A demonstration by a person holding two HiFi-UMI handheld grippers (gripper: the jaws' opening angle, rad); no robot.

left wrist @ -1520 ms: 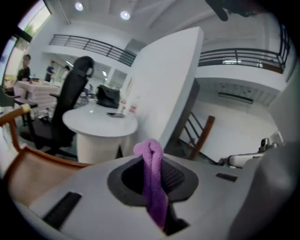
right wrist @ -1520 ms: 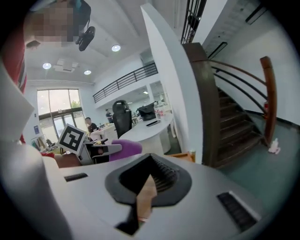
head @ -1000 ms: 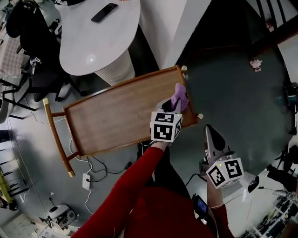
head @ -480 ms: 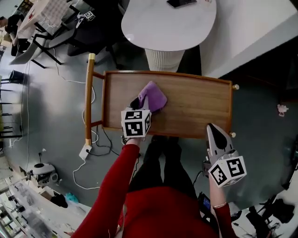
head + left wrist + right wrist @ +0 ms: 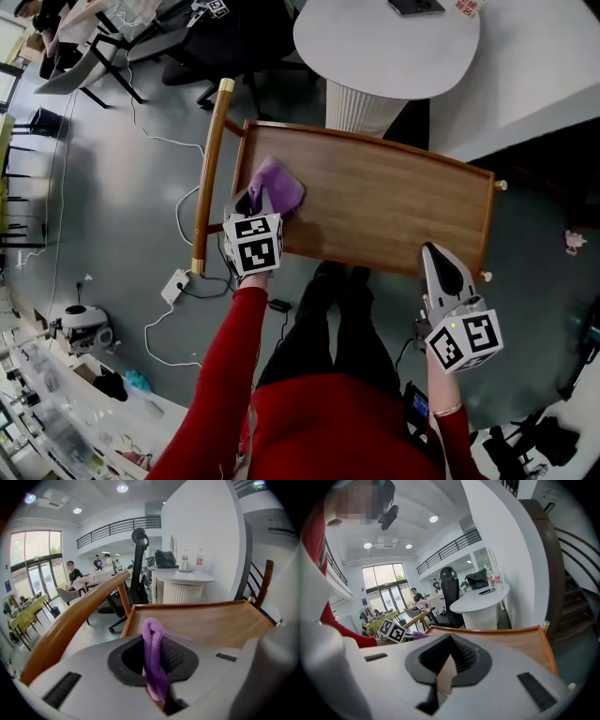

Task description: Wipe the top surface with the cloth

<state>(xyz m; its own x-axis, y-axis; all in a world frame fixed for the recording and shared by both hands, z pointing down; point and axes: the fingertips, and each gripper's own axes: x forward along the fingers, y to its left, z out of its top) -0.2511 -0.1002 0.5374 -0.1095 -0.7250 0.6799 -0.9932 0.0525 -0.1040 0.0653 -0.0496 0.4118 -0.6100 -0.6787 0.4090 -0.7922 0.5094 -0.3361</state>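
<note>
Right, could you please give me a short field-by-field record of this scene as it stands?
surface: wooden cart top with a raised rim; handle at its left end
cloth: purple, lying on the top near the handle end
left gripper: jaws closed on the cloth
right gripper: jaws together, nothing between them, at the top's near right edge
background: white round table beyond the cart, with a phone on it
</note>
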